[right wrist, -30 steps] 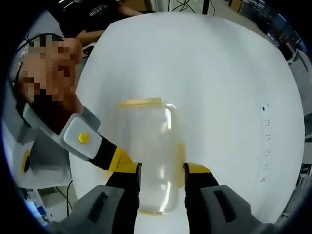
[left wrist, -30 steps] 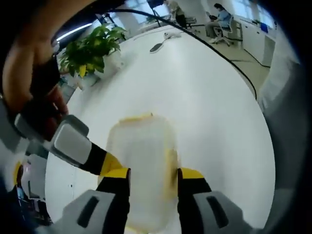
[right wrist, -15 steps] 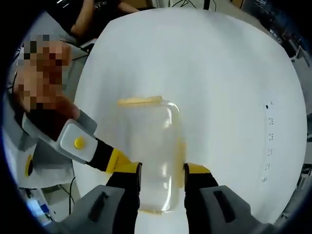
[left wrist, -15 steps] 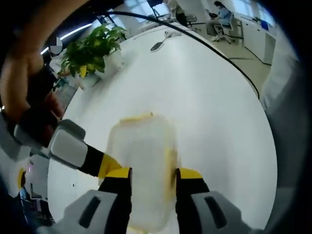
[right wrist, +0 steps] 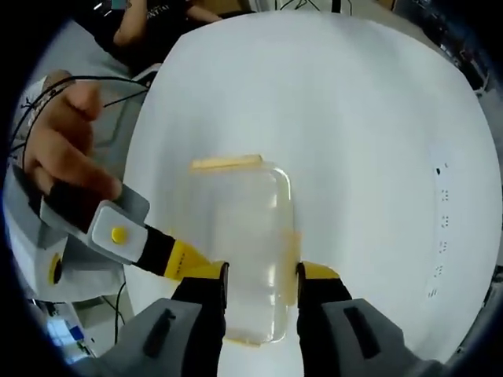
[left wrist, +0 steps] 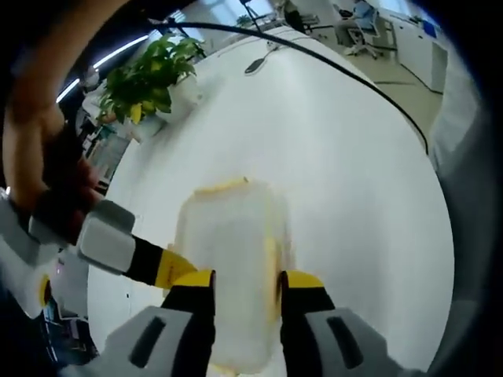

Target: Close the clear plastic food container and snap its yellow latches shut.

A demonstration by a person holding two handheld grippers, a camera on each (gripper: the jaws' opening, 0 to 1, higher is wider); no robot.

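both claws grip the clear container [right wrist: 240,251] — left claw [left wrist: 240,281], right claw [right wrist: 261,271] — on the white table [right wrist: 354,141].

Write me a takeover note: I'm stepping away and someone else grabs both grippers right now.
Left tongs: straddling the container, apparently squeezing its long sides.
Right tongs: the same, clamped across its sides.
The container lies flat on the white table, lid on.
The yellow end latch and side latch are in sight; whether they have clicked cannot be told.
Left to do: press each latch, then release.
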